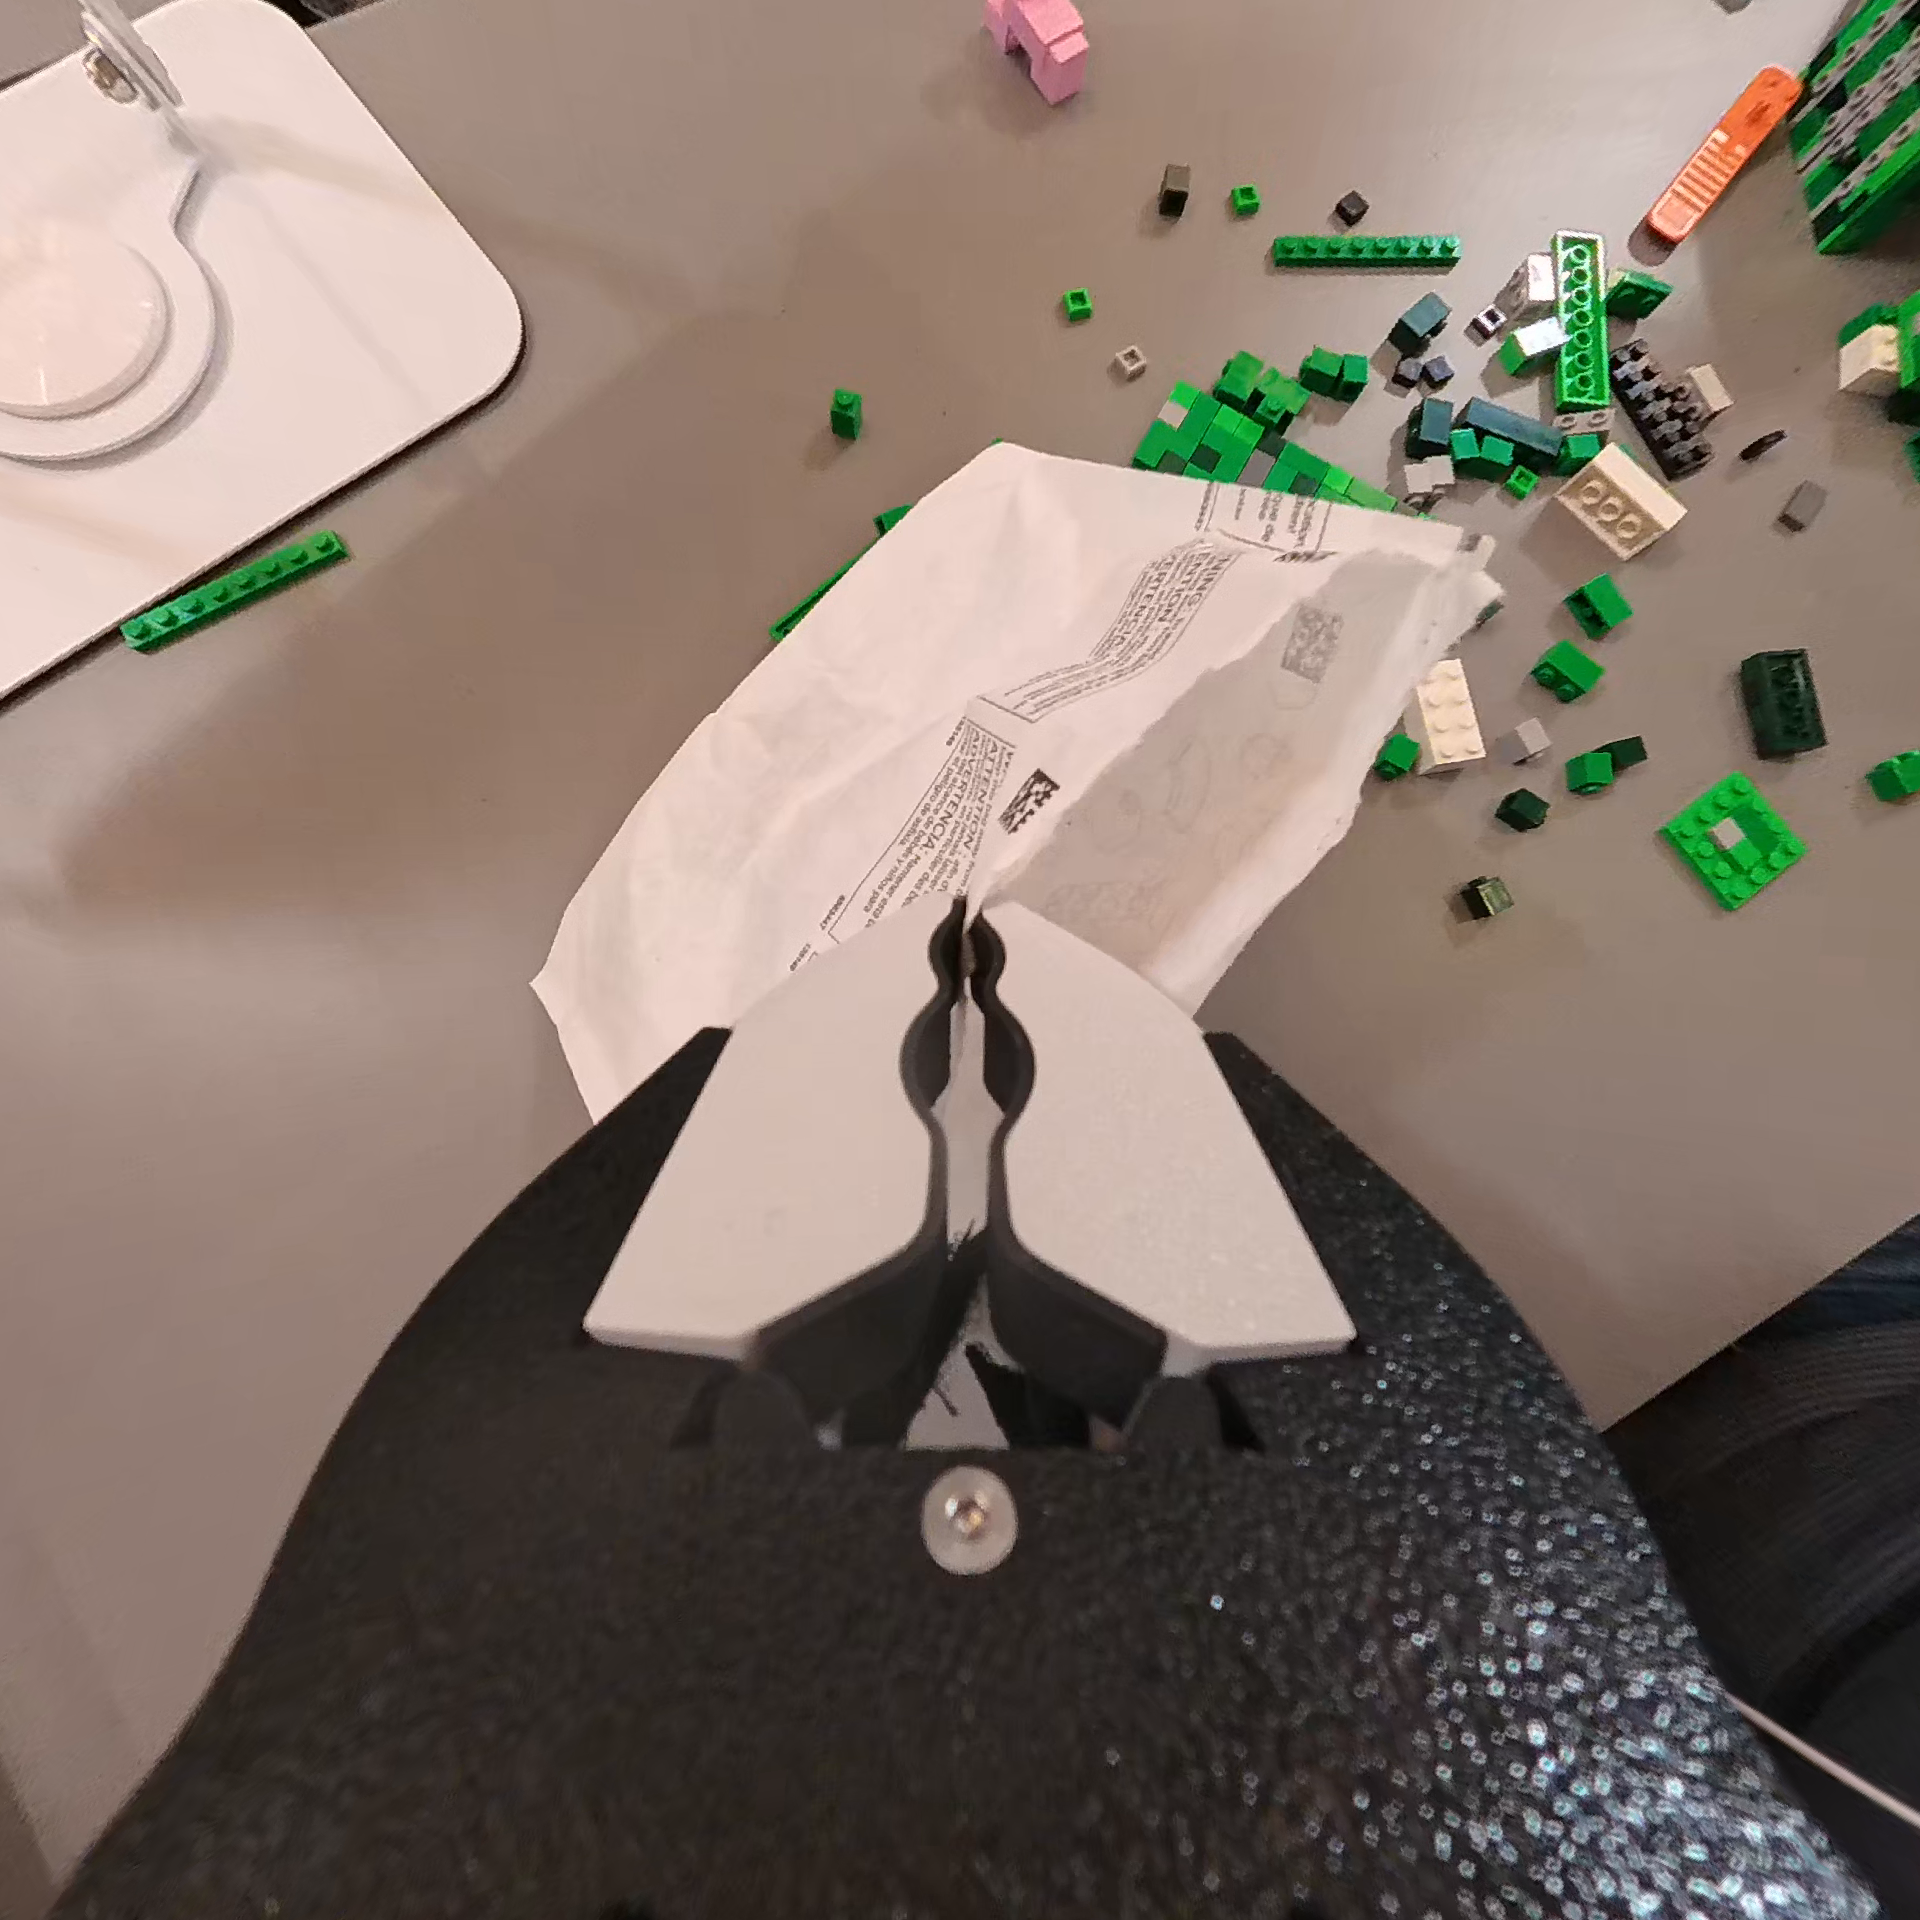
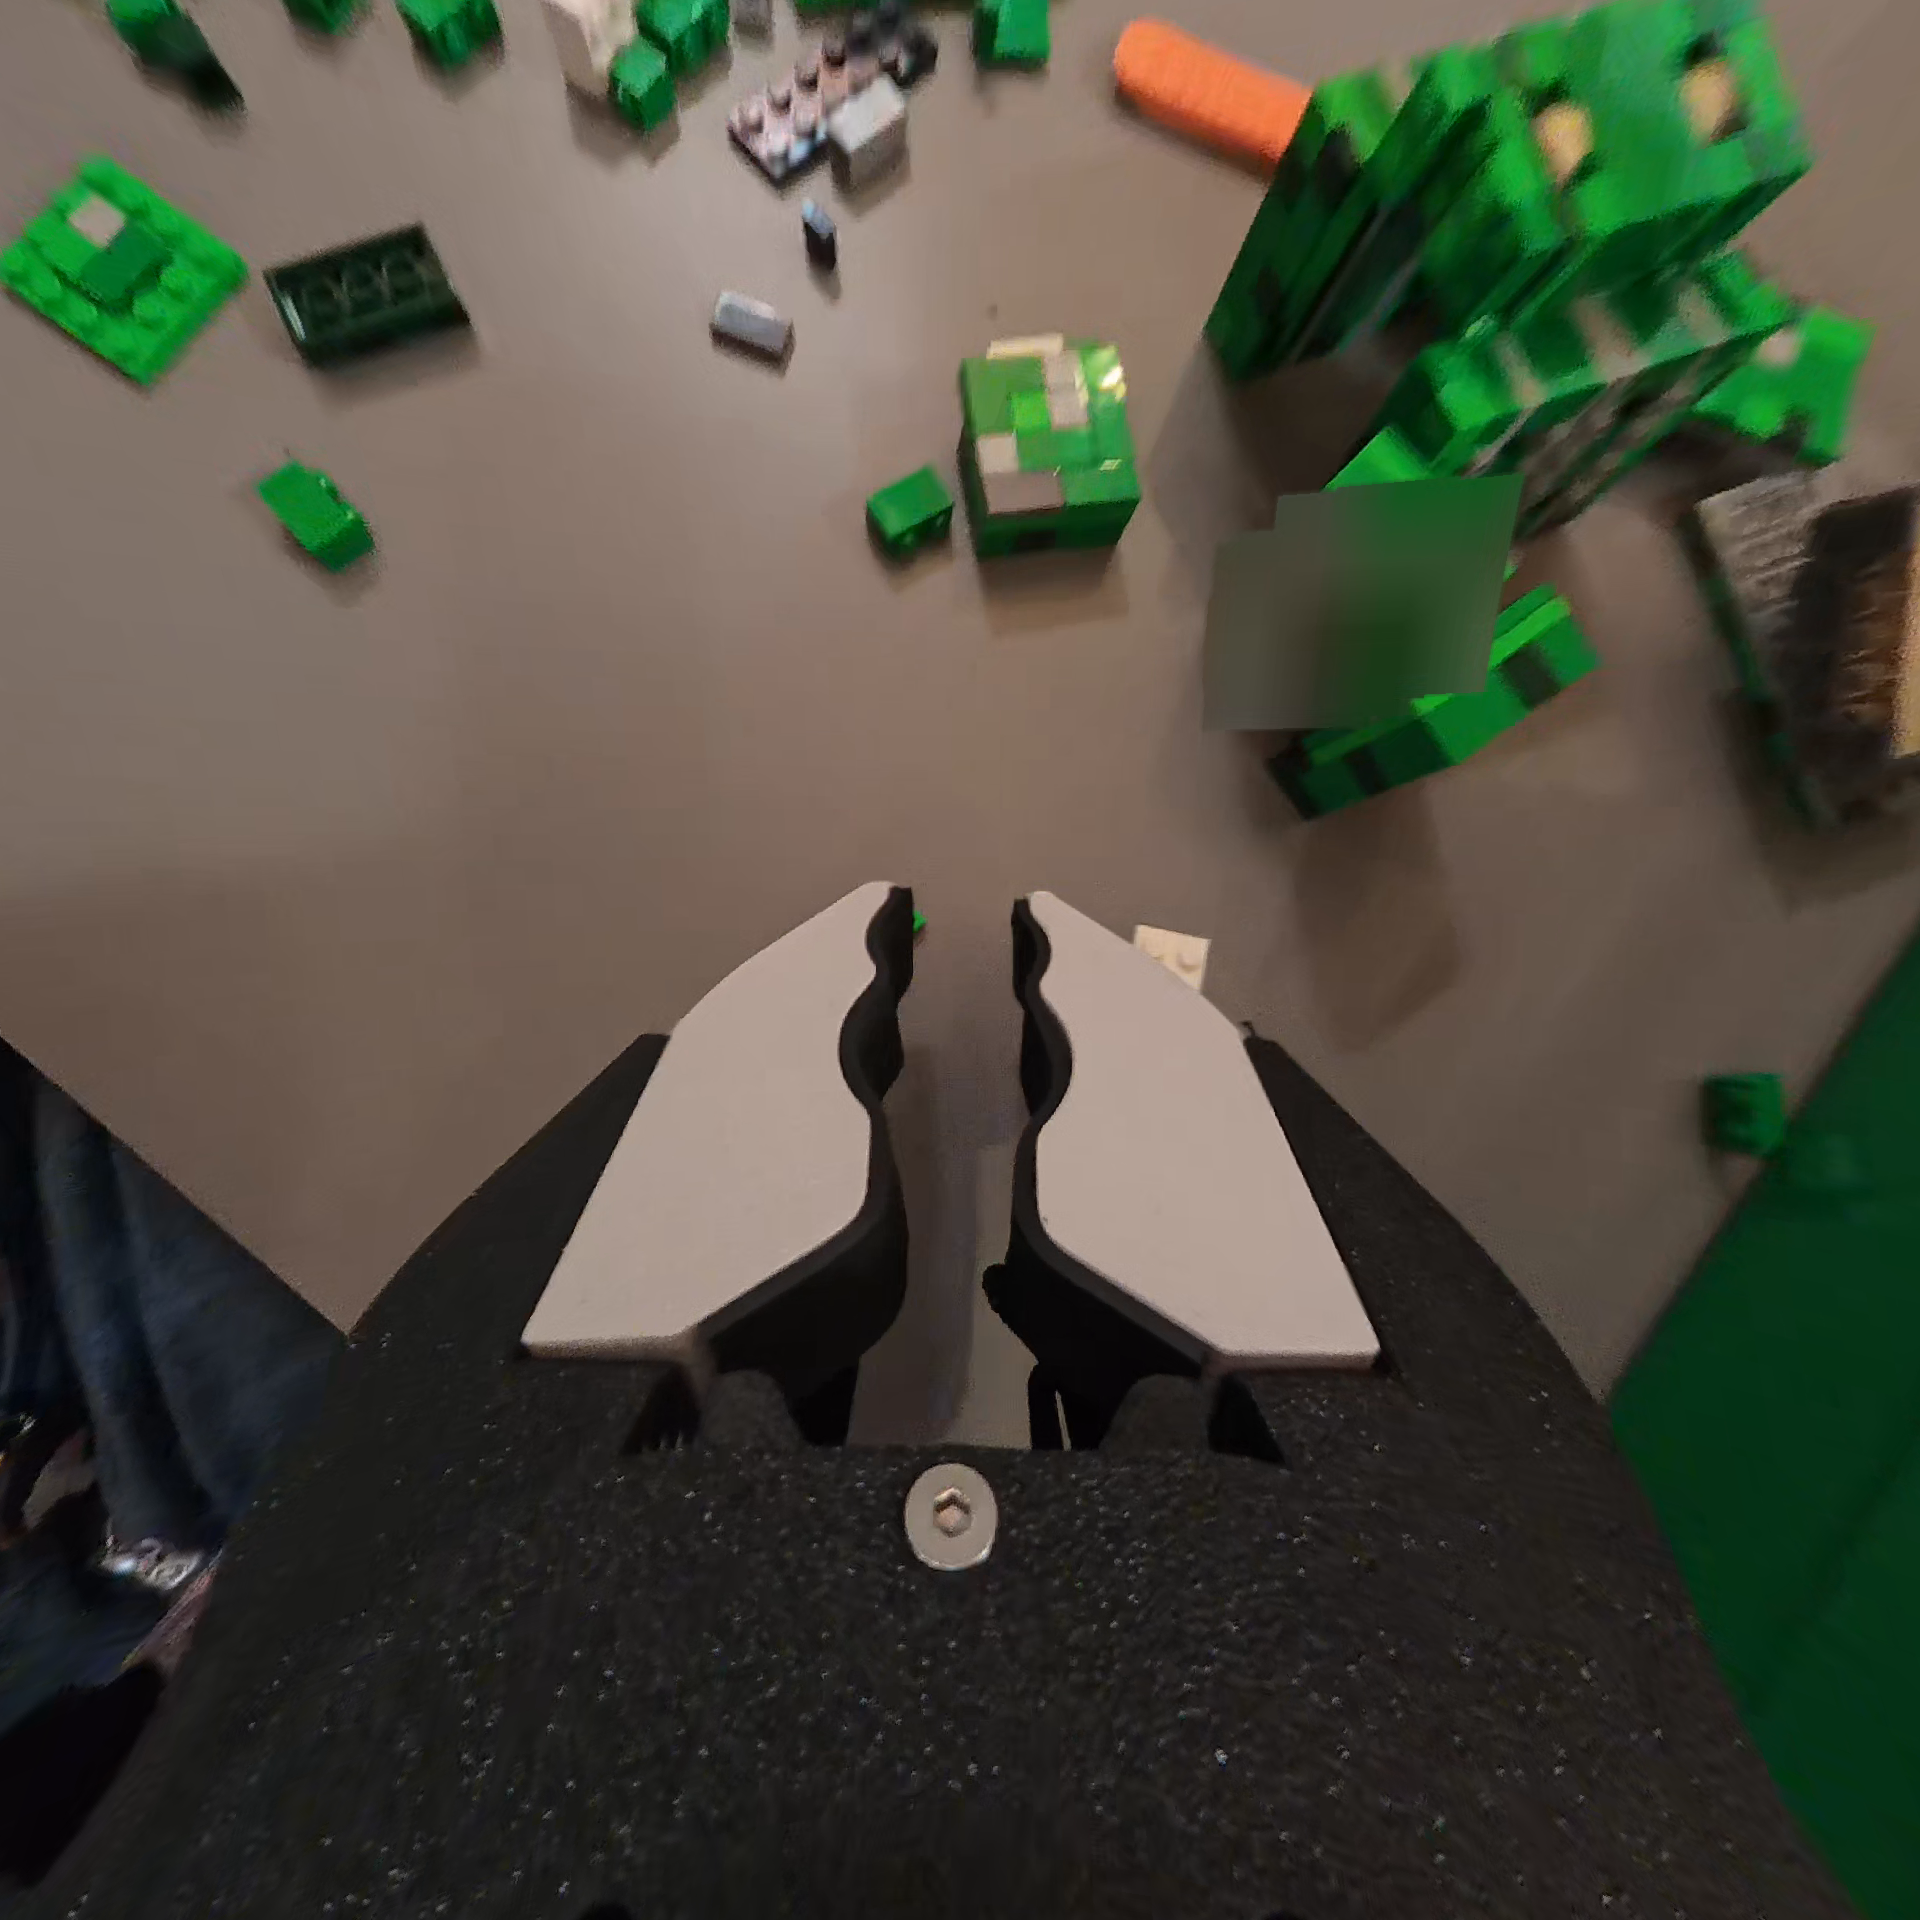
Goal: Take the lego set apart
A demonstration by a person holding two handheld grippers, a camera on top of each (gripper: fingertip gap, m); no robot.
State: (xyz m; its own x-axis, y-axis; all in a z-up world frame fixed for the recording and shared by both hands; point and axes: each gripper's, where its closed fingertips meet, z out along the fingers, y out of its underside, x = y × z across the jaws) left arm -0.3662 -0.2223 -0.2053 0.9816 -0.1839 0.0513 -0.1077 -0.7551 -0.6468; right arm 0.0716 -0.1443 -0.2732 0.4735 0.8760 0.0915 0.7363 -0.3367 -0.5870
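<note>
On the grey table (image 1: 644,312), as I viewed it remotely, the scene was laid out as follows.

Left gripper (image 1: 966,920): I saw its jaws pressed together on the near edge of a white paper bag (image 1: 935,707), pinching it; the bag was crumpled, torn open at its far end and carried printed panels.

Right gripper (image 2: 963,909): I found its jaws parted with only bare table between them, holding nothing, above the near part of the table.

Lego set, main build (image 2: 1538,239): a large green block structure stood at the far right of the right wrist view, motion-blurred; in the left wrist view it appeared at the upper right corner (image 1: 1860,125).

Small green cube (image 2: 1047,452): a partly built cube with grey and white tiles on top sat left of the main build, with a single green brick (image 2: 910,512) just beside it.

Loose bricks (image 1: 1455,416): green, dark and white pieces were scattered beyond and to the right of the bag.

Long green plate (image 1: 234,590): it lay alone, well apart from the pile, near the edge of a white stand base (image 1: 312,270).

Orange tool (image 1: 1725,151): it lay beside the main build.

Pink piece (image 1: 1039,47): it sat at the far edge of the left view.

Green baseplate (image 2: 1818,1403): it filled the right margin of the right view.
</note>
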